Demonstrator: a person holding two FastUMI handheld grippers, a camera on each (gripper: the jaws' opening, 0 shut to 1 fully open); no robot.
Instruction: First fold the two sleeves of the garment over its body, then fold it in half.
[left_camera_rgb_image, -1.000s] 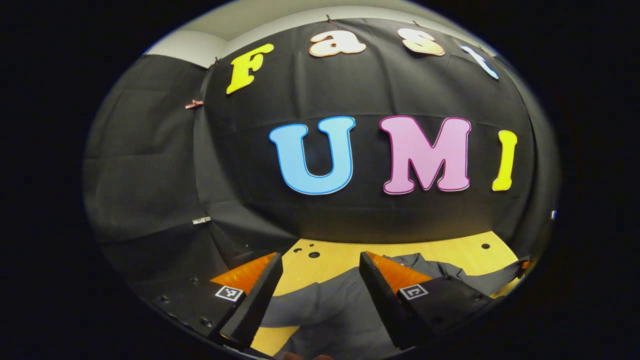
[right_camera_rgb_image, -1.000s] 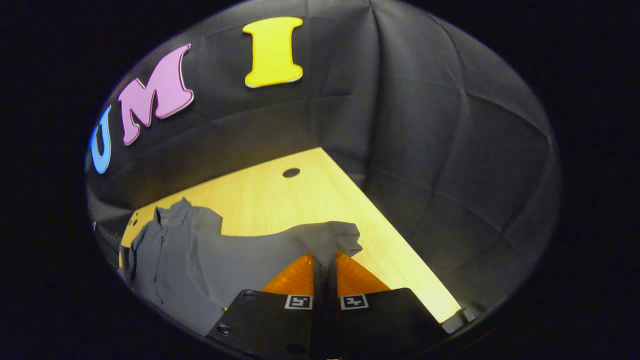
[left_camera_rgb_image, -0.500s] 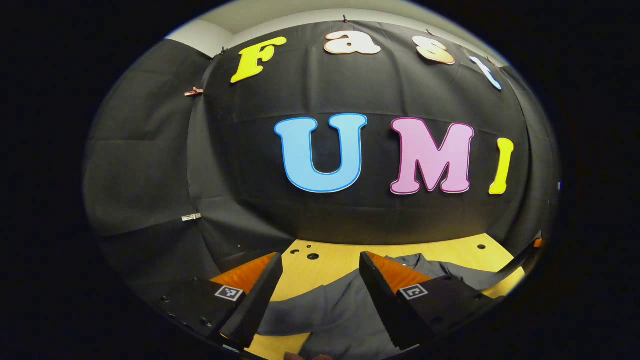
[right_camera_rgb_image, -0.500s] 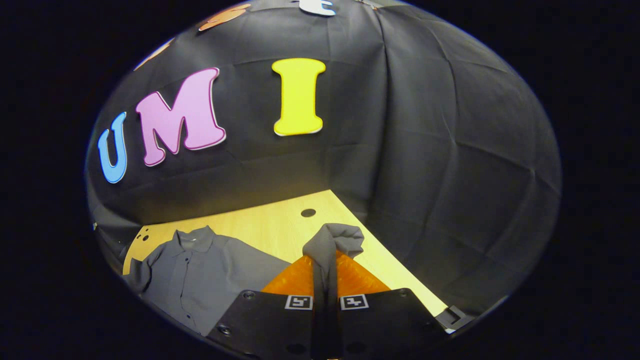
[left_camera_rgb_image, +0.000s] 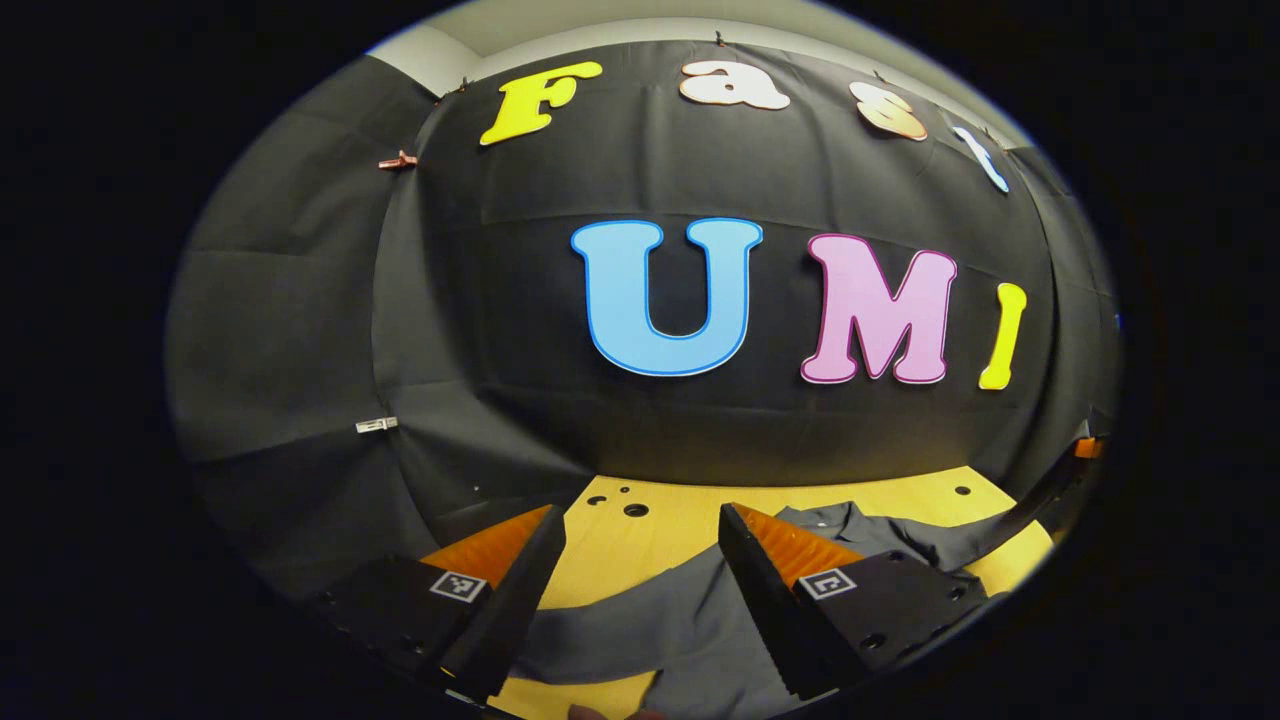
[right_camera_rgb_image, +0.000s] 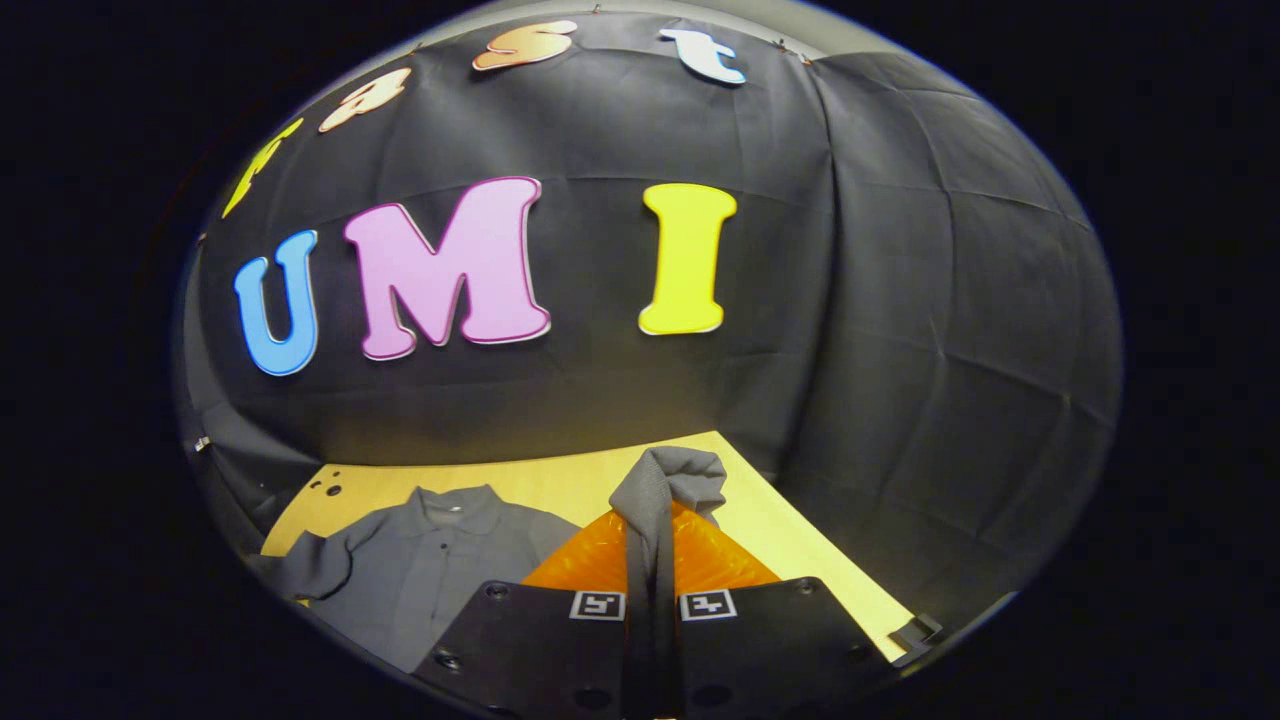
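Note:
A grey collared shirt (right_camera_rgb_image: 430, 570) lies flat on the yellow wooden table (right_camera_rgb_image: 540, 480), collar toward the back wall. My right gripper (right_camera_rgb_image: 652, 530) is shut on the end of one grey sleeve (right_camera_rgb_image: 672, 478), whose cuff sticks up above the fingers, lifted off the table. In the left gripper view, my left gripper (left_camera_rgb_image: 630, 600) stands open above the shirt's other sleeve (left_camera_rgb_image: 640, 625), with grey cloth showing between the fingers but not pinched. The right gripper (left_camera_rgb_image: 1050, 490) shows at that view's right edge, above the shirt (left_camera_rgb_image: 870, 530).
The black cloth wall closes in the table at the back and both sides. Small dark holes (left_camera_rgb_image: 635, 510) dot the tabletop near its far edge. Bare wood (right_camera_rgb_image: 800, 560) runs to the right of the shirt.
My right gripper has risen and swung leftward with the sleeve, lifting it off the table. The left gripper stayed open and drifted slightly left over the other sleeve.

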